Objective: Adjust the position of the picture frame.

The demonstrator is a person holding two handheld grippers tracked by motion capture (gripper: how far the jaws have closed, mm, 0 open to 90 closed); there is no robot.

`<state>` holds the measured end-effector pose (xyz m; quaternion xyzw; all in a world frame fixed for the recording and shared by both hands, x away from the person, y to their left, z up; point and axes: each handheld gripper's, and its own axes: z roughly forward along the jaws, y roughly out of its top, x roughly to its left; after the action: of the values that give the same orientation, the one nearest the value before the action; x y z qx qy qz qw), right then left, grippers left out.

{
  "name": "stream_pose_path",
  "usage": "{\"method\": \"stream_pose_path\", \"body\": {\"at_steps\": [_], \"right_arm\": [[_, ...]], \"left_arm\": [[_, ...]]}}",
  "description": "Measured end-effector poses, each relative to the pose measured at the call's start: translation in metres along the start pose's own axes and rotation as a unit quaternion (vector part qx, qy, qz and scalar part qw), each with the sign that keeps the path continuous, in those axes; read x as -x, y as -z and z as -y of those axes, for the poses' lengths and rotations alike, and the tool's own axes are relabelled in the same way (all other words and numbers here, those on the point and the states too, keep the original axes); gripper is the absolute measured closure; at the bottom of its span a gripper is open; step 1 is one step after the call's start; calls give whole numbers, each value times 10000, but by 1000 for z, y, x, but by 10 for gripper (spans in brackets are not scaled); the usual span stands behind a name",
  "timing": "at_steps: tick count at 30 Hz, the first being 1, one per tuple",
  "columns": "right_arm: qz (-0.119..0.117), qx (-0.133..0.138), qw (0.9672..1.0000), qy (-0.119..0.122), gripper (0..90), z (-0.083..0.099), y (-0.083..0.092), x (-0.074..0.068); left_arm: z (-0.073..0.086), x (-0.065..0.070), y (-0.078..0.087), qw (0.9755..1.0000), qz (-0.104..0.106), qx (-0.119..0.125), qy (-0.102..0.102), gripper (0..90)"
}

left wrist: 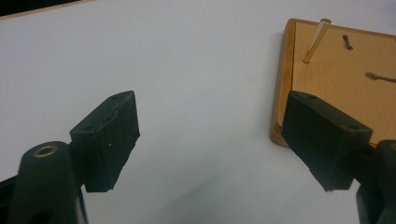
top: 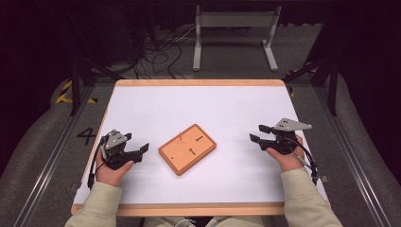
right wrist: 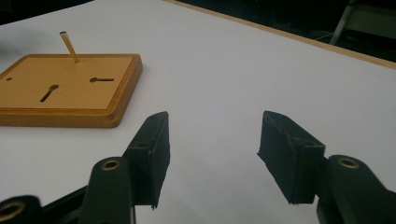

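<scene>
Jaws wide on both grippers, nothing held.
I find the wooden board (top: 187,149) mid-tabletop (top: 227,104), one peg (top: 180,135) at its 11 o'clock corner; left gripper (top: 142,152) at 9, right gripper (top: 257,133) at 3. Work unstarted, I judge.

Bright, even light from overhead on the white desk (top: 227,109); dark, murky surround beyond its rim in the high view. Soft, faint shadows beneath the wooden board (top: 187,148) and both hands. No hard glare, only a cool bluish cast across the desk in the gripper views. Slightly soft and grainy throughout; near black fingers (left wrist: 108,140) blurred and underexposed, detail lost. Mild stretching toward the frame edges.
</scene>
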<state>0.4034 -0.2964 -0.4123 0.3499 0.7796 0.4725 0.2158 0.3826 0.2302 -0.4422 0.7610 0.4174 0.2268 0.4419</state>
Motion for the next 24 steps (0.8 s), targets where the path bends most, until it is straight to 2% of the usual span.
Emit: {"method": "stream_pose_path", "body": {"at_steps": [7,11,17,19,24], "right_arm": [[21,-17,10000,51,443,-1,1,-2],[45,-21,10000,84,443,0,2,-2],[75,-11,10000,63,443,3,8,-2],[107,12,9999,47,443,4,11,-2],[162,21,9999,10,445,6,16,0]], "left_arm": [[-5,0,0,10000,-32,45,27,213],[-8,0,-2,10000,37,55,-11,274],[-17,4,-11,9998,165,91,-65,313],[-20,6,-13,9998,195,58,-89,363],[-26,8,-18,9996,233,24,-142,425]]}}
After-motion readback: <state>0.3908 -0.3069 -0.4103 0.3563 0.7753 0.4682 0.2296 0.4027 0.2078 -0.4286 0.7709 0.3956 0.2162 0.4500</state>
